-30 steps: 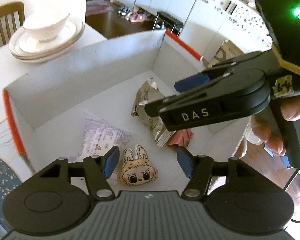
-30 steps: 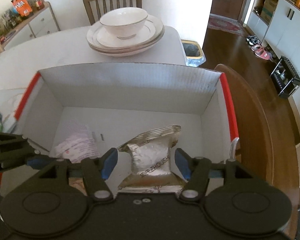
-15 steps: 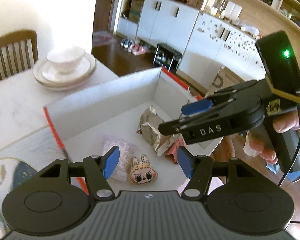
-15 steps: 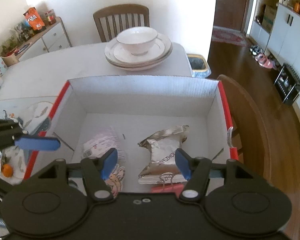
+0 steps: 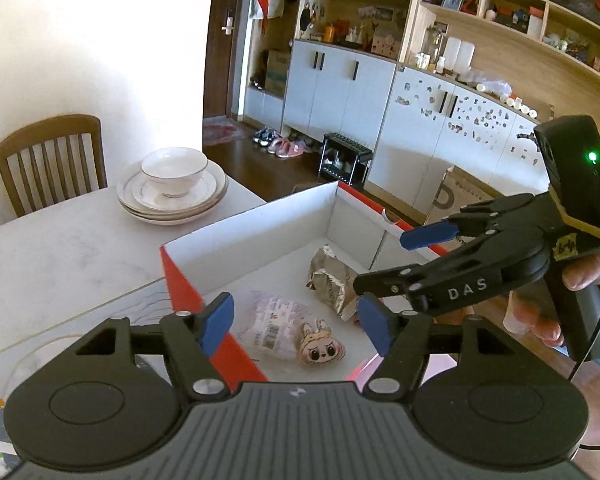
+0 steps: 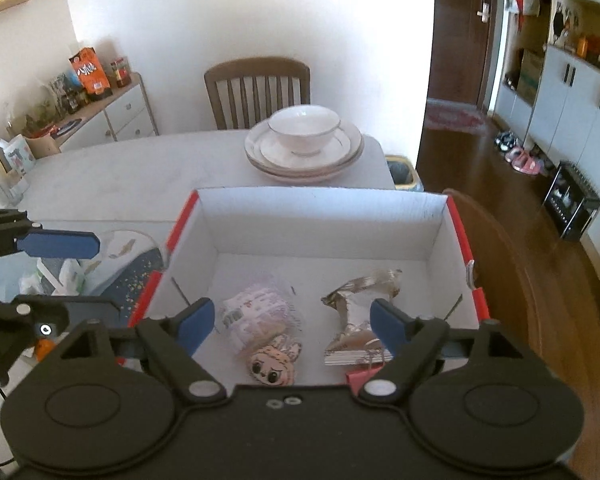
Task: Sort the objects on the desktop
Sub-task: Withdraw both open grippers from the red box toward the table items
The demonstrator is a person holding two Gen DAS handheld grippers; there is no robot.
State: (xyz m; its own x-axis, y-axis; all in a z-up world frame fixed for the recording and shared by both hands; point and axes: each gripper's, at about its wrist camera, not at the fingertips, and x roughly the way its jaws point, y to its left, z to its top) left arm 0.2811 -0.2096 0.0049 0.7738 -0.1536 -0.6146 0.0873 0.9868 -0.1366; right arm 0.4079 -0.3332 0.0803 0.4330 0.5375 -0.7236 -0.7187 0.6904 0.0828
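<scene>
Two hand-held grippers hang above an open white box (image 6: 324,216) with red edges that stands on the pale worktop (image 6: 140,176). The left hand-held gripper (image 5: 296,320) has its blue pads apart and its jaws are opening, with nothing between them; below and ahead of it, on the box floor, lie a small doll-face charm with rabbit ears (image 5: 320,350), a clear packet with pink print (image 5: 276,320) touching the charm on its left, and a crumpled silver foil packet (image 5: 332,280) further ahead and to the right. A red bit shows under the near end of the foil packet, too hidden to tell what it is.

The right hand-held gripper (image 6: 292,324) also has its jaws opening and empty. Seen from it, the doll-face charm (image 6: 274,364) sits just ahead between the pads, the clear packet (image 6: 256,308) just beyond it, and the foil packet (image 6: 360,320) close to the right pad. In the left view this hand-held gripper (image 5: 392,260) reaches in from the right above the box's right wall, held by a hand (image 5: 540,312) on its black grip.

Beyond the box, well apart from both hand-held grippers, a white bowl (image 6: 304,130) rests on a stack of plates (image 6: 304,160) at the far end of the worktop, with a wooden chair (image 6: 258,92) behind it.
</scene>
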